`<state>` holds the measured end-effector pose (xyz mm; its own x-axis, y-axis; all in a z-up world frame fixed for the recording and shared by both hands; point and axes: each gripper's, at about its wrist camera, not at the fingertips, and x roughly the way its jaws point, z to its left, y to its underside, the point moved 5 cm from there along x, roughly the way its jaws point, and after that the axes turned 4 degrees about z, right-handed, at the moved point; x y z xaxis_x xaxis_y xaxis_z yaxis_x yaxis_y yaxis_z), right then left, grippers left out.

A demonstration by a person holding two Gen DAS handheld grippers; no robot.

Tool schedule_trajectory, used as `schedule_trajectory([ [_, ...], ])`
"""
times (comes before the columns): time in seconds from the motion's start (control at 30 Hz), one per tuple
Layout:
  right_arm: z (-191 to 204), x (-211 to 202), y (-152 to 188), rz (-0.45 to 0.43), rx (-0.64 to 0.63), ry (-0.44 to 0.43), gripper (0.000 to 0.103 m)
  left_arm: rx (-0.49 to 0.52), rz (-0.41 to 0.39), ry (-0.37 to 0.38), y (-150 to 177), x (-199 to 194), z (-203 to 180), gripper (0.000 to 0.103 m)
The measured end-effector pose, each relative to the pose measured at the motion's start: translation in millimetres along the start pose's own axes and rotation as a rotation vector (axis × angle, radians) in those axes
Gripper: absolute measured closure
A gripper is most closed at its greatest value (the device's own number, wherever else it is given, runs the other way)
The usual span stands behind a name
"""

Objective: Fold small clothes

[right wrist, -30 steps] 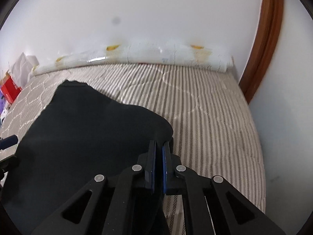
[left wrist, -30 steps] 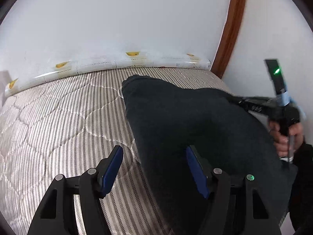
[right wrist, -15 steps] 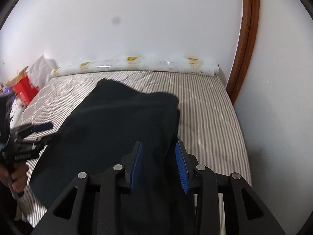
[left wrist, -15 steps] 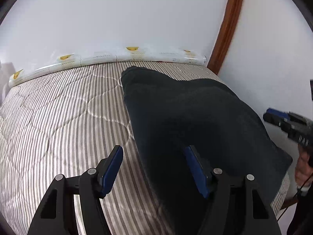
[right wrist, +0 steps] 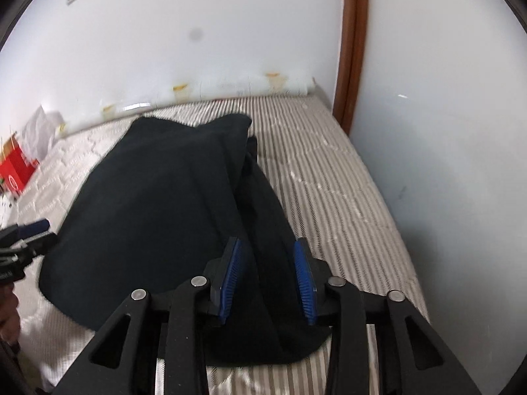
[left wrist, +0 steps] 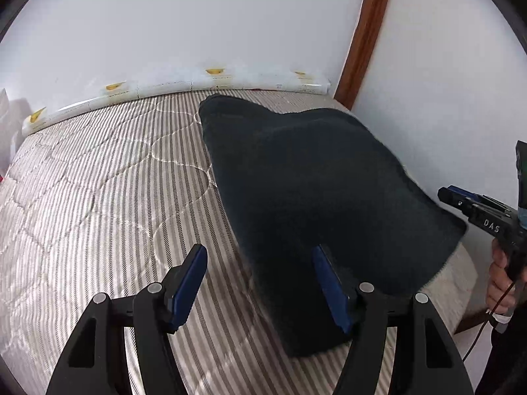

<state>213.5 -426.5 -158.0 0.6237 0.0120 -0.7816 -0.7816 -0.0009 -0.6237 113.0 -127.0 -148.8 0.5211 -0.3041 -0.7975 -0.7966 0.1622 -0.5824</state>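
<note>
A dark navy garment (left wrist: 313,181) lies folded over on the striped mattress (left wrist: 98,181). It also shows in the right wrist view (right wrist: 164,204), with a second layer showing along its right side. My left gripper (left wrist: 260,279) is open and empty, held above the garment's near left edge. My right gripper (right wrist: 268,273) is open and empty, held above the garment's near right part. The right gripper also shows at the right edge of the left wrist view (left wrist: 474,207), and the left gripper at the left edge of the right wrist view (right wrist: 26,233).
The mattress fills a corner between white walls, with a brown door frame (left wrist: 362,33) at the far right. A white wrapped roll (left wrist: 197,82) lies along the far edge. A red box (right wrist: 14,168) and white bags sit at the far left.
My right gripper opened and let go of the garment, then drew back. The garment dropped onto the mattress. My left gripper stayed open and pulled back a little.
</note>
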Motion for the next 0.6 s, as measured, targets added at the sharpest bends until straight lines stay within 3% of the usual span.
schedule_trajectory([
  [0.07, -2, -22, -2, 0.000, 0.035, 0.009, 0.065, 0.001, -0.019, -0.016, -2, -17, -3, 0.038],
  [0.2, 0, -54, 0, 0.014, 0.085, 0.008, 0.048, 0.004, -0.067, -0.031, -6, -61, -7, 0.038],
  [0.33, 5, -94, 3, -0.008, 0.102, 0.028, 0.044, 0.002, -0.120, -0.071, -7, -109, -6, 0.038],
  [0.43, 9, -127, 1, -0.037, 0.103, 0.048, 0.038, -0.009, -0.163, -0.102, -6, -145, -4, 0.026],
  [0.5, 12, -148, 1, -0.068, 0.108, 0.065, 0.022, -0.017, -0.186, -0.102, -2, -165, -2, 0.024],
  [0.6, 19, -173, 4, -0.119, 0.092, 0.079, 0.011, -0.017, -0.214, -0.124, 9, -189, 1, 0.017],
])
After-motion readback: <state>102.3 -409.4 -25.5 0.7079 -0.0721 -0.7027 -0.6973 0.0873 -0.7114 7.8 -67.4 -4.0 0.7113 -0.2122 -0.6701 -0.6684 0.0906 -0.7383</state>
